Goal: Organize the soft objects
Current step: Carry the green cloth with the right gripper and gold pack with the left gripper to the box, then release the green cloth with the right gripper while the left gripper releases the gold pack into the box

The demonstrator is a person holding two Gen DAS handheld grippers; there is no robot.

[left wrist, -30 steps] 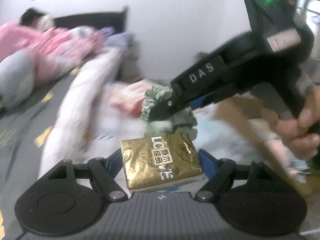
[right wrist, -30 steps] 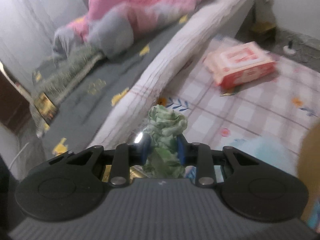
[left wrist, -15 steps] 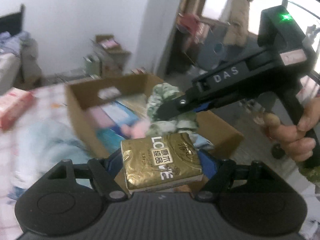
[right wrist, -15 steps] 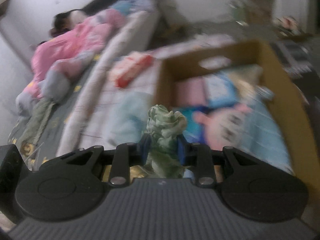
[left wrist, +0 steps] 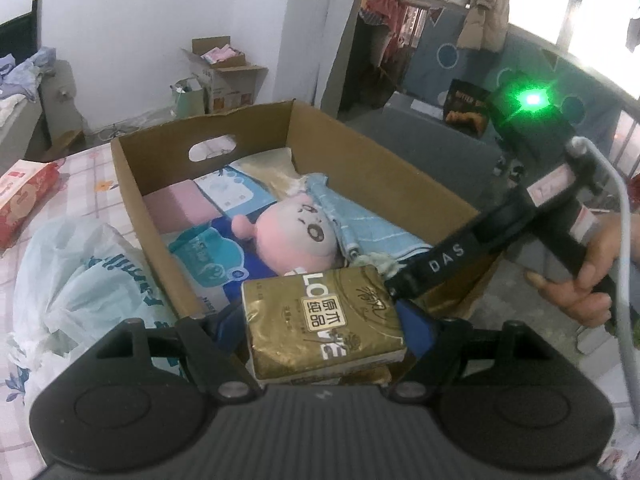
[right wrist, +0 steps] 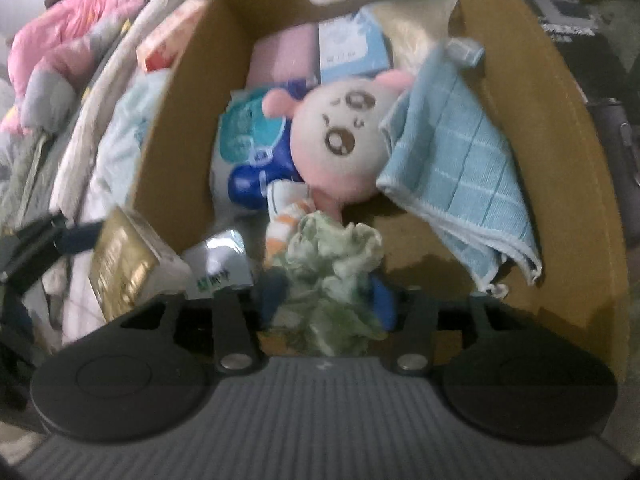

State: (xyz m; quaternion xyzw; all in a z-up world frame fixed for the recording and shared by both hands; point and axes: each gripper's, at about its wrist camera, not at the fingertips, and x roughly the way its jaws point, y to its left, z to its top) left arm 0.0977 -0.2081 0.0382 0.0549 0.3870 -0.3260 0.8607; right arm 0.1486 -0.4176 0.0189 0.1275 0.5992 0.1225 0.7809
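Having swung away from the bed, both grippers are now hanging over the cardboard box (left wrist: pixel 132 176): the right gripper (right wrist: pixel 326 300) is opening, freeing the green scrunchie (right wrist: pixel 332 264) at 6 o'clock, while the left gripper (left wrist: pixel 324 320) is still clamping the gold tissue pack (left wrist: pixel 320 316), awaiting its drop.

Left gripper (left wrist: pixel 324 322) clamped on a gold pack (left wrist: pixel 322 316). My right gripper (right wrist: pixel 326 296) pitched steeply down, jaws opening, green cloth (right wrist: pixel 332 276) between them.

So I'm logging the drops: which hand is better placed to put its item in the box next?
Probably the right: its claw is opening over the box, scrunchie between its fingers. The left claw grips the tissue pack.
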